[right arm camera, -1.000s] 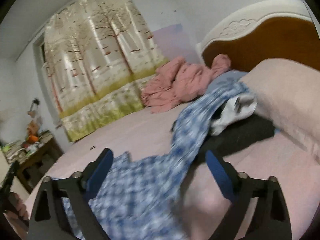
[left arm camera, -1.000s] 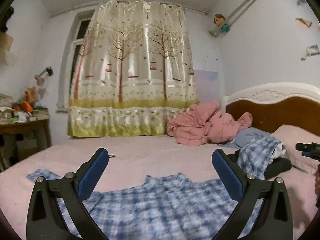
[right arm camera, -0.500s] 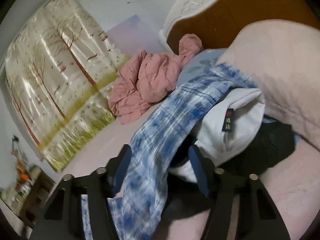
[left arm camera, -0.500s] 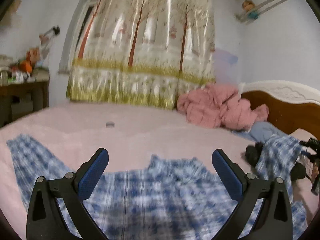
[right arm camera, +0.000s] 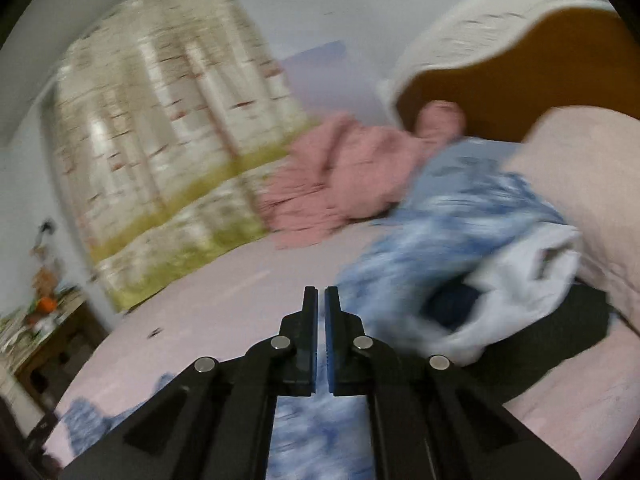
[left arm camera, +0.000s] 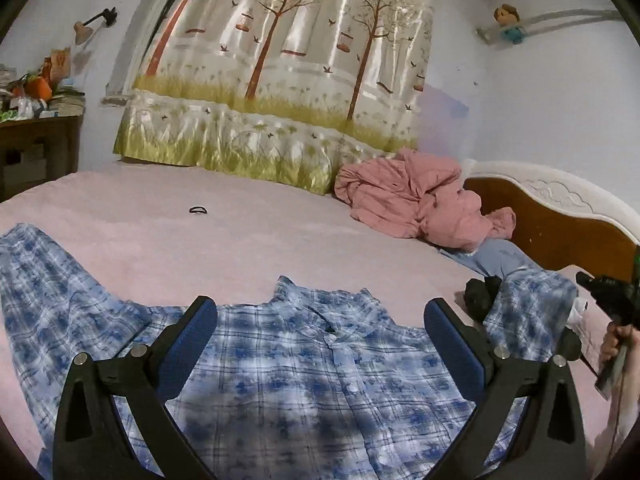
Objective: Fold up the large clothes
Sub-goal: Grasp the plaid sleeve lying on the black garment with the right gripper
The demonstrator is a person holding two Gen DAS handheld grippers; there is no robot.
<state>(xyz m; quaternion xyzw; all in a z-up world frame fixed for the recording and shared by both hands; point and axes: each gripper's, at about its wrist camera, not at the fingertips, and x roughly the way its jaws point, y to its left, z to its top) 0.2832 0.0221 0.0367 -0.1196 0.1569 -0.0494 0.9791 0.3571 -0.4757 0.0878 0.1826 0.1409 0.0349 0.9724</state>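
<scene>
- Blue plaid shirt spread front-up on the pink bed, collar toward the far side, probably laid flat so the sleeves can be brought in first.
- Left sleeve stretched out across the bed. Right sleeve draped up over a heap of black garment and white garment beside the pillow, so not yet ready for a clean fold.
- Left tool low over the chest of the shirt, pads wide apart, gripping nothing. Seemingly placed to pin or pinch the body.
- Right tool just closing, pads now together with only a slit between. No cloth visible between the tips, though heavy blur leaves that unsure. Sleeve just to its right, plaid fabric beneath.
- Judged step: freeing the right sleeve from the heap and laying it straight. Likely snag: dragging the white garment along.
- Crumpled pink quilt well clear by the headboard.
</scene>
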